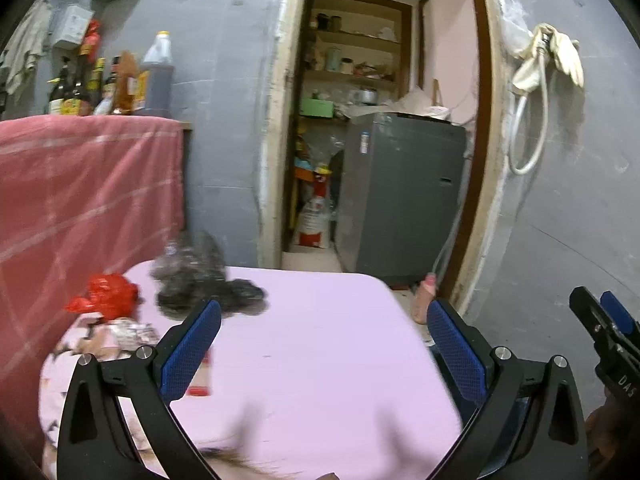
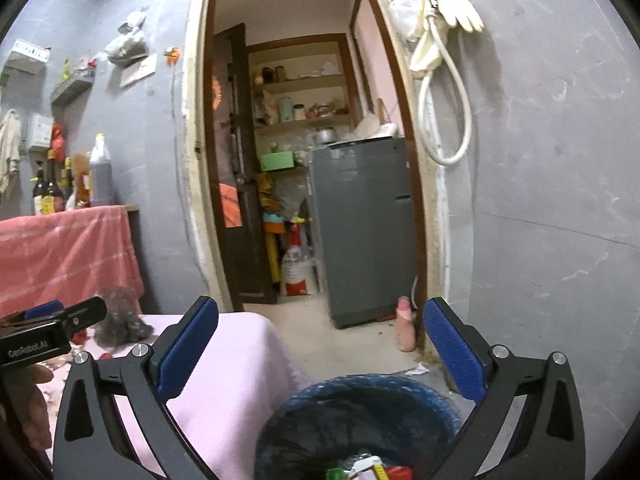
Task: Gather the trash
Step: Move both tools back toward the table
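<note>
Trash (image 1: 105, 295) on pink table (image 1: 320, 340)

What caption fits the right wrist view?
Open right gripper above blue mesh trash bin beside pink-covered table.

grey walls (image 2: 540, 200), open doorway (image 2: 304, 160)

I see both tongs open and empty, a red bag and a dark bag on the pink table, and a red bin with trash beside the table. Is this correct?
One thing is wrong: the bin is blue, not red, as the right wrist view shows. The rest holds: left tongs and right tongs open and empty, red bag and dark bag on the pink table.
</note>
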`<move>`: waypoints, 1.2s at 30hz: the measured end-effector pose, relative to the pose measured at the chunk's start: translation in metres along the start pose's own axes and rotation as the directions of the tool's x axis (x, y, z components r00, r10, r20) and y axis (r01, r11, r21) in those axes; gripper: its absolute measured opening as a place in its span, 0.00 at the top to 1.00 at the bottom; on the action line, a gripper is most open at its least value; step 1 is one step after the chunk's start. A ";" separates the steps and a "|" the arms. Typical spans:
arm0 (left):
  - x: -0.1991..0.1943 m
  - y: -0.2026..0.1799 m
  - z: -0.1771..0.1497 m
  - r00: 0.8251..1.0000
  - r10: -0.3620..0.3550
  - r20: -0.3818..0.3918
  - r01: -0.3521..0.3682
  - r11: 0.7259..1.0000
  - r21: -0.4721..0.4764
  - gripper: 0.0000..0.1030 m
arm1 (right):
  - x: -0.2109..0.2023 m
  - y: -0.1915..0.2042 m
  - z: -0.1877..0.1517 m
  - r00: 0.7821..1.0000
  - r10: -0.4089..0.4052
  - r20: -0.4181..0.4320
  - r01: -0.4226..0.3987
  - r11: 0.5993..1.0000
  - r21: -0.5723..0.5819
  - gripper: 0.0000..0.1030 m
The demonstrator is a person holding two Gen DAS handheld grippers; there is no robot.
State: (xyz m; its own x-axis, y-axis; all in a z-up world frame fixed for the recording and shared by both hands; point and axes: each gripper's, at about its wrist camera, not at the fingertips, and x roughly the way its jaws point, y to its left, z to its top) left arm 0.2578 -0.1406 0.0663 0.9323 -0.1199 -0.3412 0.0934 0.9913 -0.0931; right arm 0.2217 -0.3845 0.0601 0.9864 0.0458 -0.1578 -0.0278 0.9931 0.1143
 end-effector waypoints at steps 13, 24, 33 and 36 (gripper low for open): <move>-0.041 0.110 -0.010 0.985 0.170 0.002 -0.170 0.985 -0.034 0.02 | 0.000 0.076 0.001 0.987 0.151 -0.048 -0.153 0.988 -0.024 0.00; -0.032 0.200 -0.017 0.969 0.239 -0.068 -0.244 0.968 -0.067 0.02 | 0.032 0.149 0.002 0.957 0.255 -0.138 -0.264 0.964 -0.045 0.00; 0.006 0.228 -0.014 0.970 0.193 -0.150 -0.204 0.977 -0.057 0.02 | 0.077 0.195 -0.022 0.923 0.266 -0.278 -0.285 0.958 -0.029 0.00; 0.019 0.235 -0.013 0.971 0.158 -0.180 -0.170 0.984 -0.056 0.03 | 0.088 0.205 -0.032 0.907 0.260 -0.331 -0.285 0.958 -0.030 0.00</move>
State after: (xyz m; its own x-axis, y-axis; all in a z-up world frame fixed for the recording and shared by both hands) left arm 0.2927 0.0889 0.0254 0.8571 0.0298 -0.5143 -0.0862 0.9925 -0.0861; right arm 0.2979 -0.1732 0.0379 0.8337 0.3357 -0.4385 -0.3131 0.9414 0.1255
